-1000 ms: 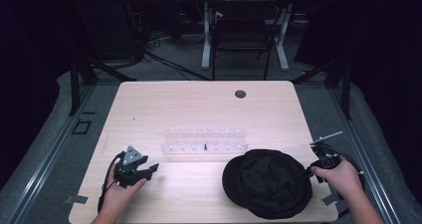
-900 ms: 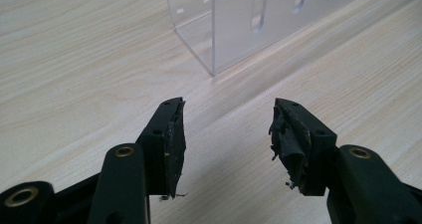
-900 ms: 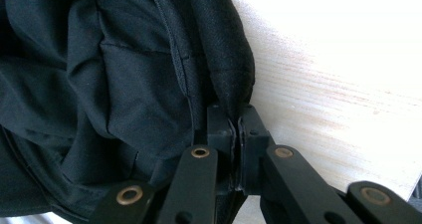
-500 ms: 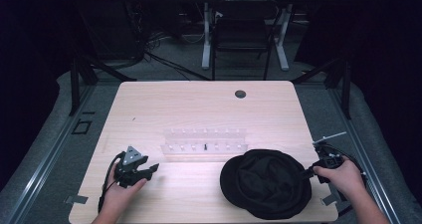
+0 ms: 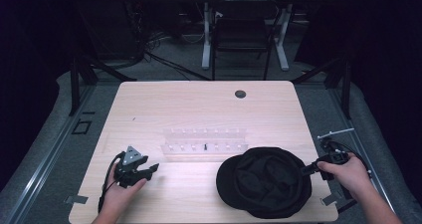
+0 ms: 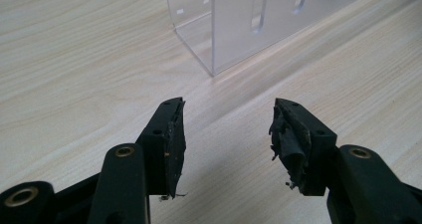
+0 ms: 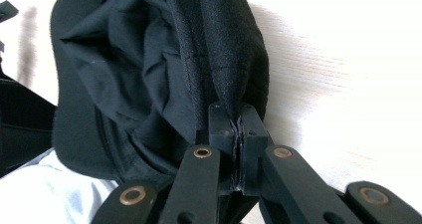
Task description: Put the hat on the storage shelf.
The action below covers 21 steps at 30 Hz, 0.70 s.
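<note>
While it rests low over the near left part of the desk [image 5: 149,104], the left gripper [image 5: 149,170] has its fingers [image 6: 169,134] spread wide apart with nothing between them; in the left gripper view only bare pale wood lies in the gap, and the pad on one finger looks torn and frayed. A person's hand [image 5: 122,191] holds it from the near edge, and a black cable trails back from it. Just beyond those fingers stands a clear plastic rack [image 5: 204,143], set across the middle of the desk, with a small dark piece showing in one of its slots. The left gripper is near the rack's left end but apart from it. Farther back, close to the far edge, a small round dark grommet [image 5: 240,93] sits in the desk top.

To the right of the rack's near side lies a black cap [image 5: 263,181], crumpled, on the near right part of the desk and just beside the rack. The right gripper [image 5: 304,170] reaches in from the right edge, held by the person's other hand [image 5: 348,173]. In the right gripper view its fingers [image 7: 221,129] are pressed together on a fold of the cap's black fabric, which bunches up above them.
</note>
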Available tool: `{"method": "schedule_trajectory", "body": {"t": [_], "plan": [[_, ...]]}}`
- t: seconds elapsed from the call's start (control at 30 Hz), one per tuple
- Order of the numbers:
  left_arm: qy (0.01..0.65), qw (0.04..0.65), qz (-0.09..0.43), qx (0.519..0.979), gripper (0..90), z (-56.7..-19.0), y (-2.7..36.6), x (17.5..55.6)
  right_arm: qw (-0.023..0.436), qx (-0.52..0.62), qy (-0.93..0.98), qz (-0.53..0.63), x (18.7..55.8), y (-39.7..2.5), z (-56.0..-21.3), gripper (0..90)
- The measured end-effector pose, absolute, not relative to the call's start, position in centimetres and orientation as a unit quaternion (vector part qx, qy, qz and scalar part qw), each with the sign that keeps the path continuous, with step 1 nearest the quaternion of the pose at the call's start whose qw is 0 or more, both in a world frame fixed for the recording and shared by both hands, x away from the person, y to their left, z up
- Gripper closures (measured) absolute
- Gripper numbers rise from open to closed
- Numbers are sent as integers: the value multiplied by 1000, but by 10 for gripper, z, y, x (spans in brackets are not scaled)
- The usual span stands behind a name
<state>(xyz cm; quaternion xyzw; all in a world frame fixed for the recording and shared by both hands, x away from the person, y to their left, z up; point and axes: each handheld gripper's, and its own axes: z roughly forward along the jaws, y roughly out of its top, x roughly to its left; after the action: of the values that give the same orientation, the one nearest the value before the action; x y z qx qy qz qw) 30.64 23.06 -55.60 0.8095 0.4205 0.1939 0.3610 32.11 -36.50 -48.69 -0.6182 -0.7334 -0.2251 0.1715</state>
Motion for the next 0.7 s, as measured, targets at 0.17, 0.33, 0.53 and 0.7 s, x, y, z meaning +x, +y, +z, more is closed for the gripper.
{"method": "schedule_trajectory", "body": {"t": [0.17,0.33,0.53,0.7], "plan": [[420,362,194,809,472,-556,230,306,165,-636,-716,-236,317,-356,-473,881],[420,365,196,807,472,-556,230,306,170,-635,-716,-237,316,-350,-462,880],[421,364,196,807,472,-556,230,306,182,-631,-716,-237,317,-345,-448,880],[420,363,195,808,472,-556,230,306,191,-635,-704,-254,316,-339,-437,881]]}}
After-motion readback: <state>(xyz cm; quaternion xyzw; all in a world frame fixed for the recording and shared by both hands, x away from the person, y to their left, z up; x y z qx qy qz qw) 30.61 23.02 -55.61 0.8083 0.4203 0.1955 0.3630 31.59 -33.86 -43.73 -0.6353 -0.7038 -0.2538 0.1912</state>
